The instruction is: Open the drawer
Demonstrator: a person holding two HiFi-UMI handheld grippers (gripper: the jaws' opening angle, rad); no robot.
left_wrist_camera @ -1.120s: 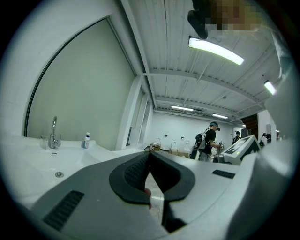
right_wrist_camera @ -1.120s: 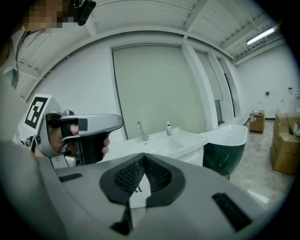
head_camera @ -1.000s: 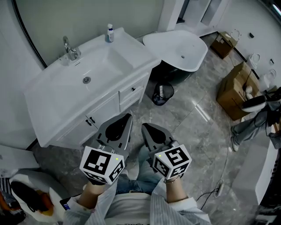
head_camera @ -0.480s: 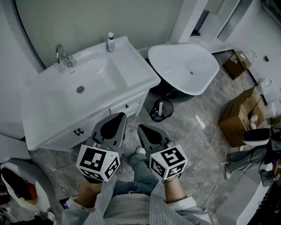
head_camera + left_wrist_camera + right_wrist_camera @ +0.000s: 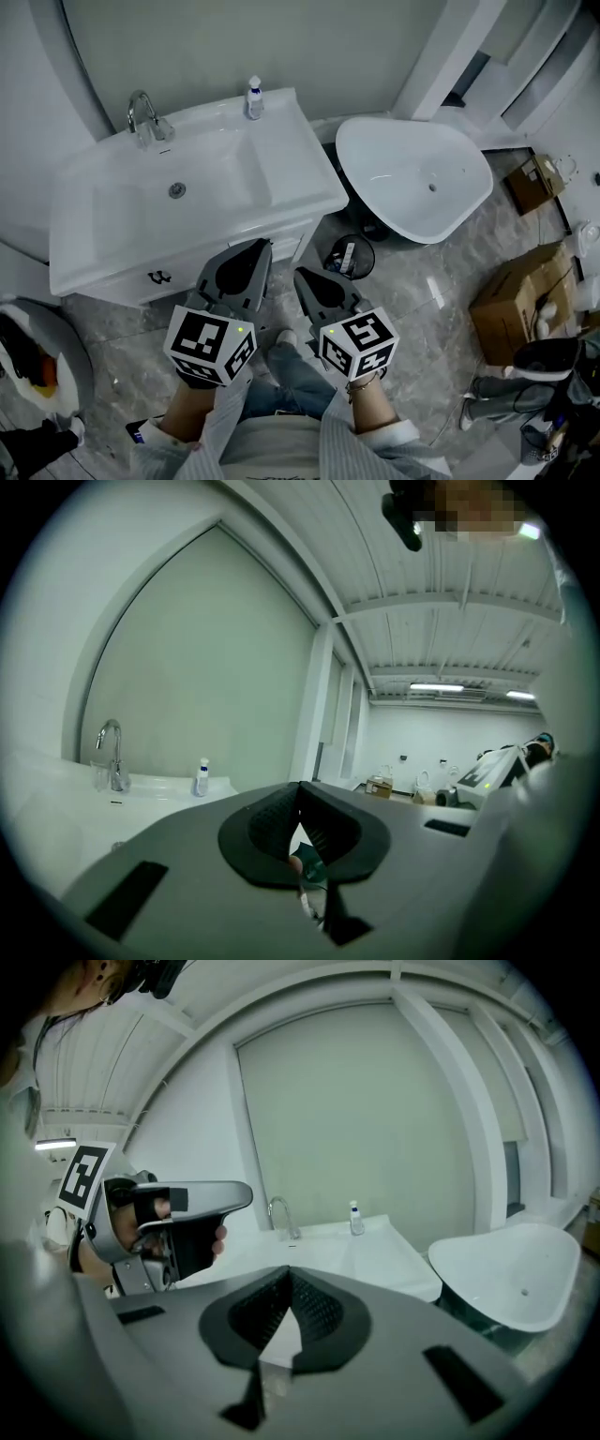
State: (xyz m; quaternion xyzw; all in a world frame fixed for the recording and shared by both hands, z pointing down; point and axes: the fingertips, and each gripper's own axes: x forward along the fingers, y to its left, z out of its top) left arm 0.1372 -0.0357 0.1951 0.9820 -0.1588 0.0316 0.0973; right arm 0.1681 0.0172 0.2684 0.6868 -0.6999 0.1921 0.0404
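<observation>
Left gripper (image 5: 255, 249) and right gripper (image 5: 302, 275): fingers clenched, empty — the drawer (image 5: 287, 247) just ahead of them. Arriving clenched, they'd likely bump its front and catch nothing.

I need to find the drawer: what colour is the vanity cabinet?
The vanity cabinet is white, best seen in the head view.

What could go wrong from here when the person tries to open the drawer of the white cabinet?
The left tongs and right tongs are both shut, short of the cabinet; unless opened first, they can grip nothing. A hard pull might topple the small bottle on the sink top.
</observation>
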